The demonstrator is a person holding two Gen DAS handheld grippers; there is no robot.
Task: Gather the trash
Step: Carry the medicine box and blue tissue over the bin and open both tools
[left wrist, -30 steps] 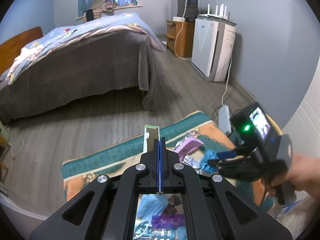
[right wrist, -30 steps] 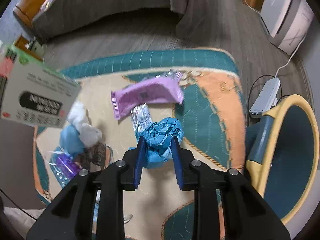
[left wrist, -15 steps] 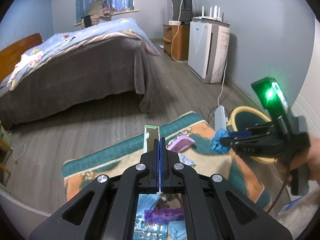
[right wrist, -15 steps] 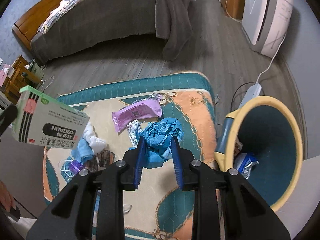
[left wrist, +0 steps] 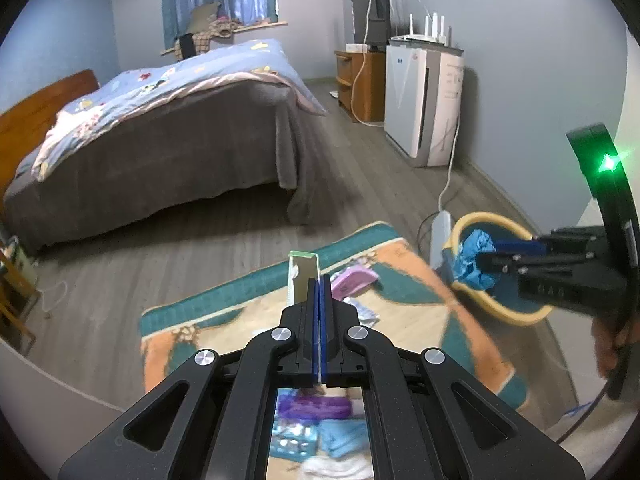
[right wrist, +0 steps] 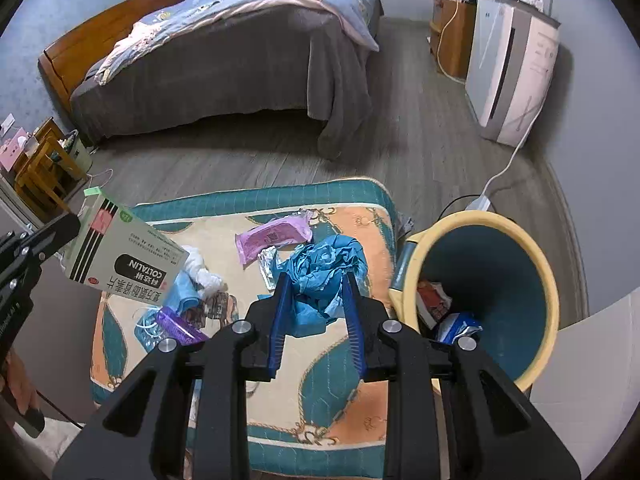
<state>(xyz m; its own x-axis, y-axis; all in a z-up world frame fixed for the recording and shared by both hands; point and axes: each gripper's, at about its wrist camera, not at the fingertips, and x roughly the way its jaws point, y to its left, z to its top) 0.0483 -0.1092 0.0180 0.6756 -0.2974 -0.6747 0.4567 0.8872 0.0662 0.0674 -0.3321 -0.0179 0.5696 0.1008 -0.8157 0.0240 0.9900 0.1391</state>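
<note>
My left gripper (left wrist: 319, 280) is shut on a flat grey-green medicine box (left wrist: 302, 276), seen edge-on here. In the right wrist view the same box (right wrist: 124, 256) hangs over the rug's left side. My right gripper (right wrist: 316, 280) is shut on a crumpled blue wad (right wrist: 324, 260), held in the air above the rug. From the left wrist view that wad (left wrist: 476, 258) sits over the near rim of the yellow bin (left wrist: 492, 218). The bin (right wrist: 480, 220) has a teal inside with some wrappers at the bottom. A purple packet (right wrist: 272, 238), a blister pack (right wrist: 267, 264) and white tissue (right wrist: 200, 272) lie on the rug.
The patterned rug (right wrist: 340, 380) lies on a grey wood floor. A bed (right wrist: 240, 52) stands behind it, and an air purifier (right wrist: 512, 68) with a white cable and power strip (left wrist: 440, 228) stands by the right wall. A wooden rack (right wrist: 44, 168) is at the left.
My right gripper has risen with the blue wad and swung right, bringing the yellow bin into view. My left gripper has lifted a little with the box.
</note>
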